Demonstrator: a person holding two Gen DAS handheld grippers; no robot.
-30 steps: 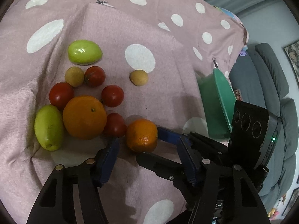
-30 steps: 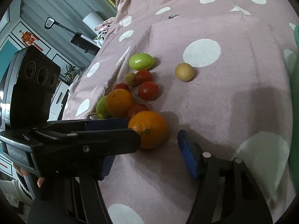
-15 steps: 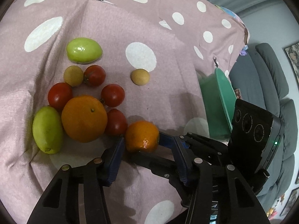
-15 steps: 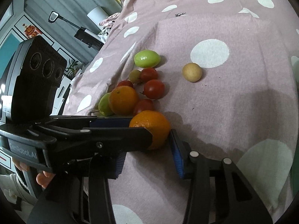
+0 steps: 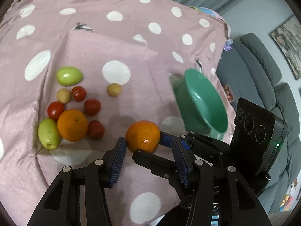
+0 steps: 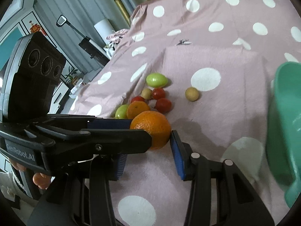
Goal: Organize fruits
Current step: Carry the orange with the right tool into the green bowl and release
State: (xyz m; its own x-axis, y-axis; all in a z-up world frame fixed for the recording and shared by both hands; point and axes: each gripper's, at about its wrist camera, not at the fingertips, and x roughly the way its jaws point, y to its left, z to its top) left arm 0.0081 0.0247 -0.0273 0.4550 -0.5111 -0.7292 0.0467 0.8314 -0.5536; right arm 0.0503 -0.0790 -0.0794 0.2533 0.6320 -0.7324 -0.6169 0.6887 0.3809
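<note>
I've got both grippers angled down at the bed, crossed over each other, and both clamped on the same orange [image 5: 143,136]: left gripper [image 5: 143,146] has its blue pads on the orange's left and right sides, and the right gripper [image 6: 150,141] pinches it too, one pad on its right side, the other hidden behind the left tool's finger. The orange sits at the fingertips, off the pink dotted cloth [image 5: 116,43], its shadow on the fabric just beyond. A hand [image 6: 38,179] shows at bottom left of the right-wrist view, fingers wrapped round the left tool's grip. Left of the held orange, near side, is the rest of the pile: second orange [image 5: 72,125], green fruit [image 5: 49,136] touching its left, four tomatoes [image 5: 92,106] around it, small tan fruit [image 5: 63,95], another green fruit [image 5: 69,75] at the far end. A lone tan fruit [image 5: 114,89] lies apart, further toward the centre. Green bowl [image 5: 203,103] sits to the right, near the cloth edge, tilted. Grey sofa [image 5: 272,86] beyond on the right.
</note>
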